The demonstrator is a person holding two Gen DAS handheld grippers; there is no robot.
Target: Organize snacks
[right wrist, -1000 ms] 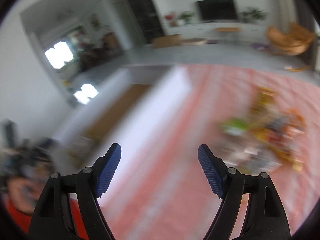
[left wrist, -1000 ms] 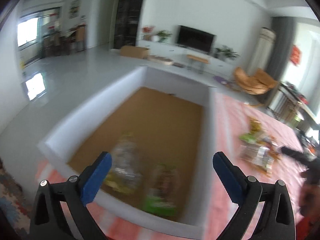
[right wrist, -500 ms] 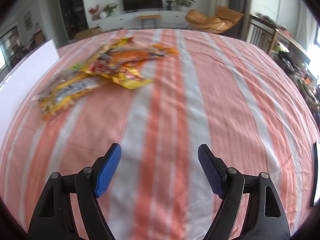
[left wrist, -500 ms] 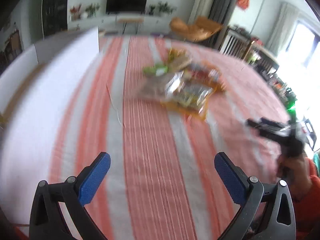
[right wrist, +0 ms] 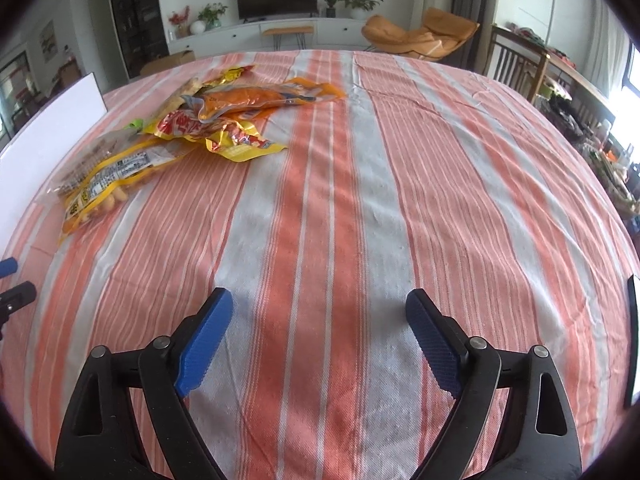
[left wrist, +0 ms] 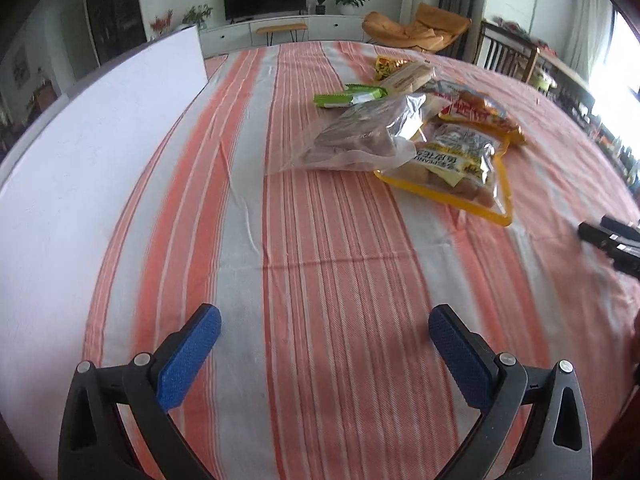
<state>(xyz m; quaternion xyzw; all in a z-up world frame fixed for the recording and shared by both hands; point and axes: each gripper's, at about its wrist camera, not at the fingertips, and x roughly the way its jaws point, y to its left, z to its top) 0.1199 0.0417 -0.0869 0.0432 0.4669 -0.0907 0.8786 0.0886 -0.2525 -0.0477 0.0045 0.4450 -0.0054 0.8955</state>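
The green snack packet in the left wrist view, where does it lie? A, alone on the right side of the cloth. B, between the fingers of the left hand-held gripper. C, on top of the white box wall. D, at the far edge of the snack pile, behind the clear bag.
D: the green packet lies on the striped cloth just beyond the clear bag.

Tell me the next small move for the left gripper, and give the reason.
Probably reach the left gripper forward to the clear bag, the nearest snack in the pile. Its jaws stand open and empty over bare striped cloth, and the white box lies just to its left.
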